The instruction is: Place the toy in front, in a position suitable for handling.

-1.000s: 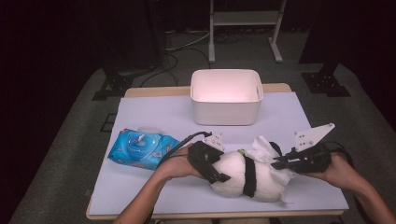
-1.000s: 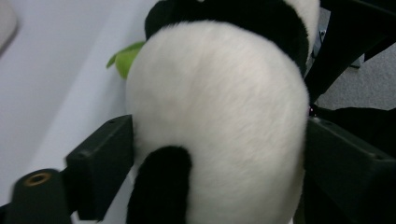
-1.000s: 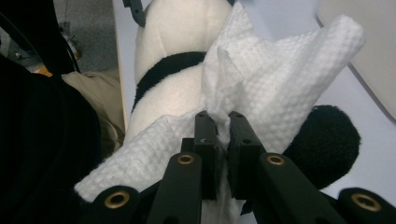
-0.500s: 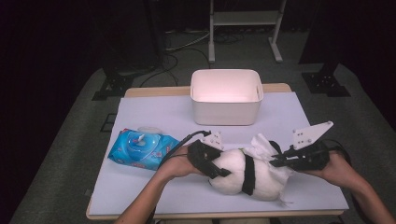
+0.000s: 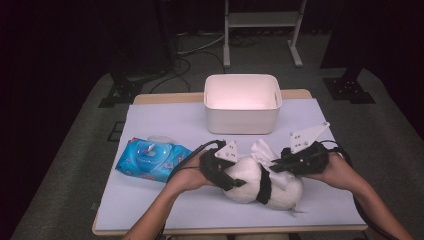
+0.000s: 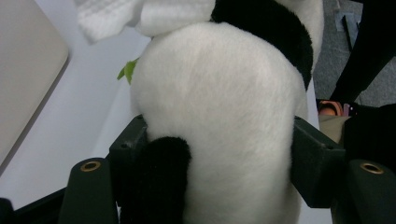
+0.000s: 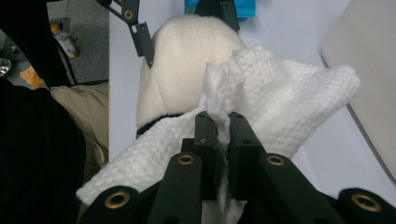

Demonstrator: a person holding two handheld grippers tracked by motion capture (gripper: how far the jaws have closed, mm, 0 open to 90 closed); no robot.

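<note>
A black-and-white panda plush (image 5: 247, 172) lies on its side at the front middle of the table. My left gripper (image 5: 235, 180) has just been closing on it. In the left gripper view the pads press into both flanks of the plush (image 6: 224, 107), with the left gripper (image 6: 219, 154) around its white body. My right gripper (image 5: 277, 162) is shut on a white textured wipe (image 5: 262, 150) and holds it against the top of the panda. The right gripper view has the wipe (image 7: 289, 98) pinched between the tips of the right gripper (image 7: 218, 119), draped over the plush (image 7: 187, 60).
A blue pack of wet wipes (image 5: 150, 157) lies at the left on the pale table cover (image 5: 165, 120). An empty white bin (image 5: 242, 117) stands at the back middle, just behind the panda. Dark stands and cables sit on the floor beyond the table.
My right gripper has slid left with the wipe, over the panda's middle. The left hand and the panda have stayed in place.
</note>
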